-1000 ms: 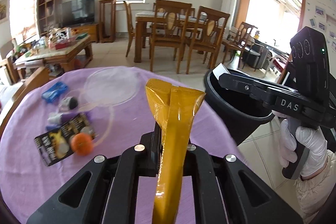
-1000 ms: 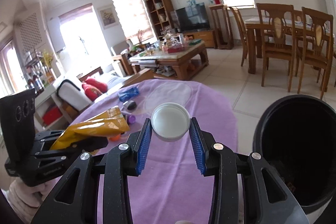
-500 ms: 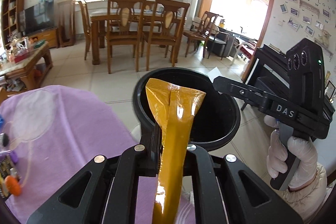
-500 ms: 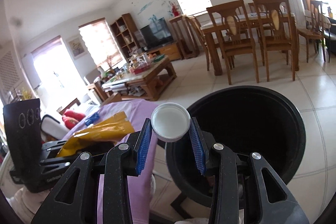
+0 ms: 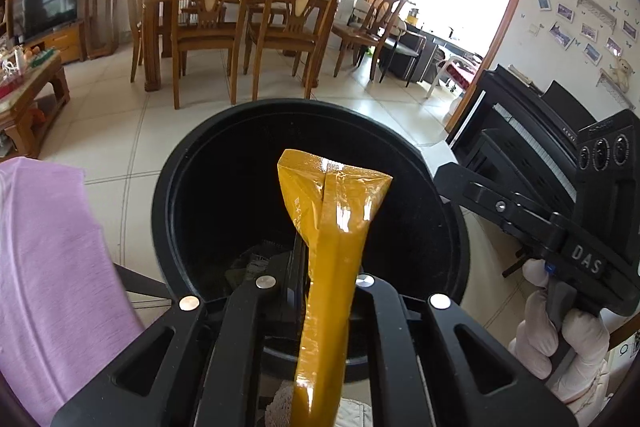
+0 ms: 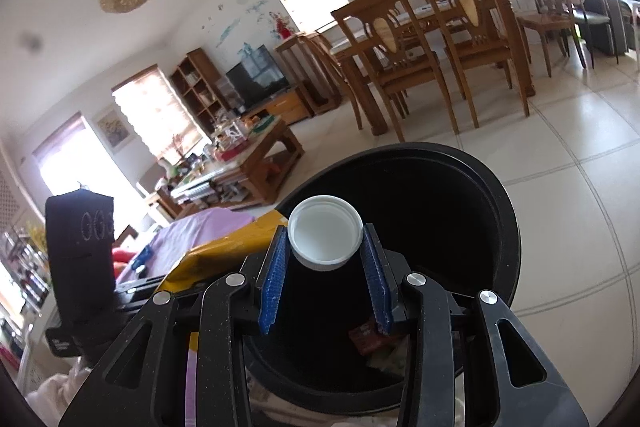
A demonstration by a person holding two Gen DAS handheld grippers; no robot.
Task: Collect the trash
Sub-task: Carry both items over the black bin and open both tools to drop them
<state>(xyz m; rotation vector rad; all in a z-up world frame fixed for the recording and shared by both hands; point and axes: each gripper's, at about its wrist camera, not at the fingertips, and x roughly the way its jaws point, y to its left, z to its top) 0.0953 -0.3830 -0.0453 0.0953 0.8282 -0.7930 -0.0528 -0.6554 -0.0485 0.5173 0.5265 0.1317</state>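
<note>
Left hand-held gripper (image 5: pixel 316 267): jaws nearly closed, pinching the yellow wrapper (image 5: pixel 332 227) over the black bin (image 5: pixel 168 227).
Right hand-held gripper (image 6: pixel 325 267): blue ribbed pads clamped the white cap (image 6: pixel 325 239) by its rim, over the same bin.
Wrapper: glossy, creased film; judged light, limp, slippery; best held at mid-length.
Cap: round, rigid plastic, ridged edge; judged light.
Bin: round, smooth, some trash inside; purple table (image 5: pixel 48 267) beside it.
Chairs (image 5: pixel 208 27): wooden, beyond the bin.

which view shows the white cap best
The right wrist view: the white cap sits centred between the right gripper pads, over the black bin. The left wrist view shows only that gripper's body, not the cap.
</note>
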